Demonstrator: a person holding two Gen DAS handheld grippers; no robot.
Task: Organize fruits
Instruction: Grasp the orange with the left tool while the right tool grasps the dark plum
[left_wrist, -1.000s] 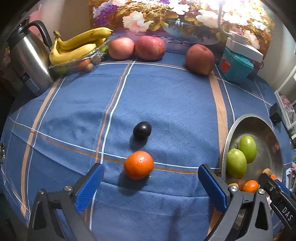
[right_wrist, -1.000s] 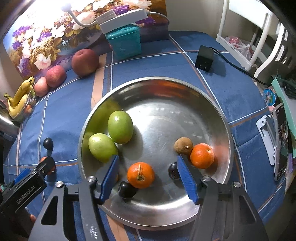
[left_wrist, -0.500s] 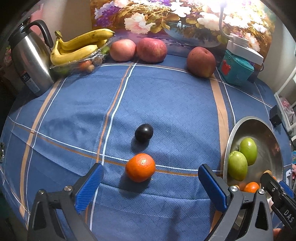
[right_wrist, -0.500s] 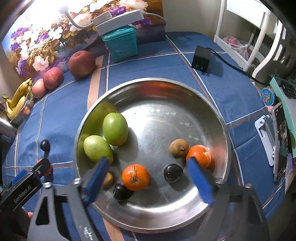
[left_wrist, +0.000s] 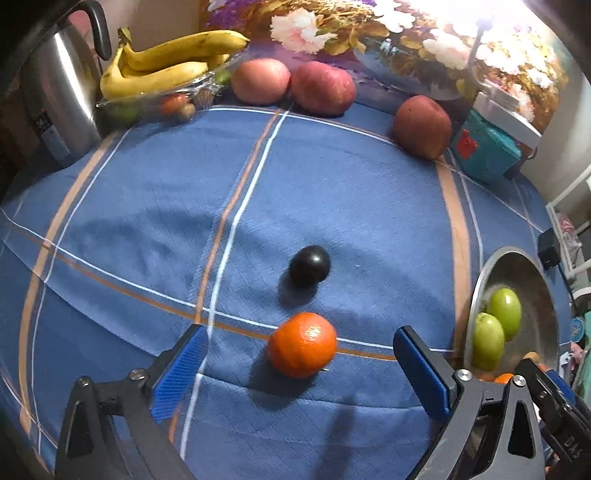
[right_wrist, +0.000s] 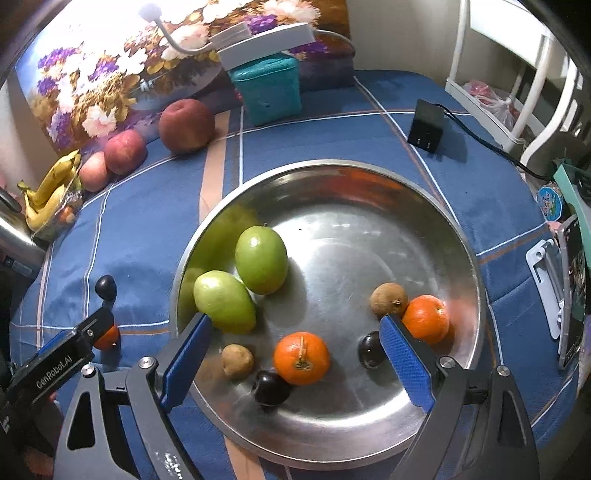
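Note:
An orange tangerine (left_wrist: 302, 344) and a dark plum (left_wrist: 309, 264) lie on the blue tablecloth. My left gripper (left_wrist: 299, 369) is open and empty, its blue pads on either side of the tangerine, just short of it. A steel bowl (right_wrist: 424, 229) holds two green fruits (right_wrist: 261, 264), two tangerines (right_wrist: 301, 358), two plums (right_wrist: 271, 387) and two small brown fruits (right_wrist: 388, 305). My right gripper (right_wrist: 295, 363) is open and empty above the bowl's near side. The bowl also shows in the left wrist view (left_wrist: 543, 295).
Three red apples (left_wrist: 322, 92) and bananas (left_wrist: 173, 62) on a clear tray line the far edge, with a steel kettle (left_wrist: 59, 107) at far left. A teal box (right_wrist: 266, 89) with a lamp and a black adapter (right_wrist: 425, 126) stand behind the bowl.
My right gripper has opened wide over the bowl and let go of a plum. My left gripper has moved slightly toward the tangerine.

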